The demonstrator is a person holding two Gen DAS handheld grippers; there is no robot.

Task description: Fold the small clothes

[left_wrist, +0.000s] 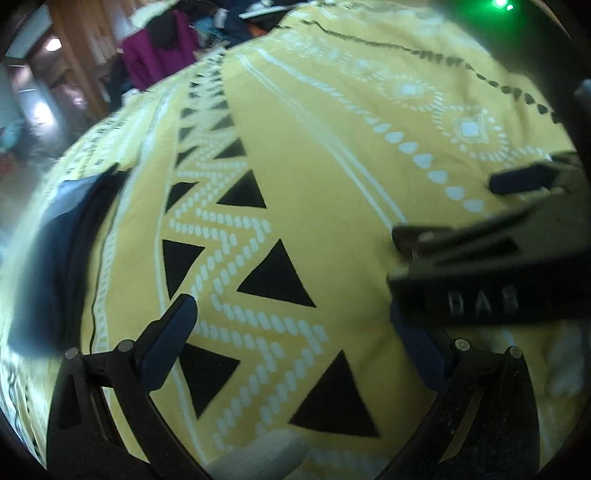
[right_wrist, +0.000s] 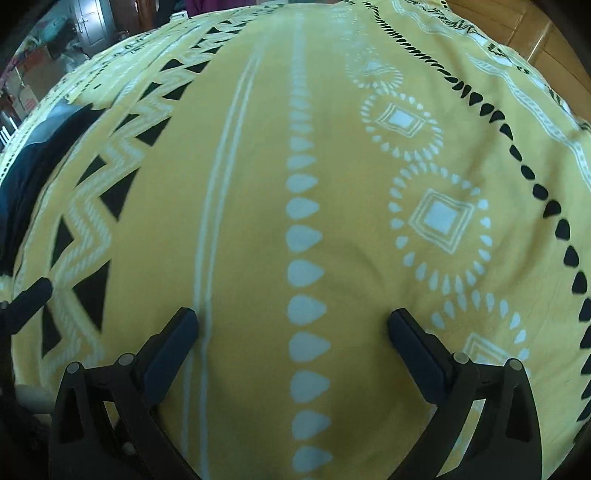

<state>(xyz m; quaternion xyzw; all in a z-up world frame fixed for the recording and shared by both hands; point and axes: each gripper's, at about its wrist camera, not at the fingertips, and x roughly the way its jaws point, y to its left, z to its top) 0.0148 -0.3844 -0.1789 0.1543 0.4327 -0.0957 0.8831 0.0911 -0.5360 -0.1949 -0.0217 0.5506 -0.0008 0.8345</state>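
A dark navy garment (left_wrist: 48, 258) lies bunched at the left on a yellow patterned cloth (left_wrist: 314, 166); it also shows in the right wrist view (right_wrist: 33, 162) at the far left. My left gripper (left_wrist: 295, 314) is open and empty above the yellow cloth (right_wrist: 258, 221), to the right of the garment. My right gripper (right_wrist: 291, 325) is open and empty over the cloth's middle. In the left wrist view the right gripper (left_wrist: 461, 218) reaches in from the right, over my right finger.
A purple garment (left_wrist: 159, 48) and other clothes lie beyond the cloth's far edge. Wooden furniture (left_wrist: 77, 55) stands at the back left. A wood floor (right_wrist: 517, 26) shows at the top right. Boxes (right_wrist: 26, 85) sit at the far left.
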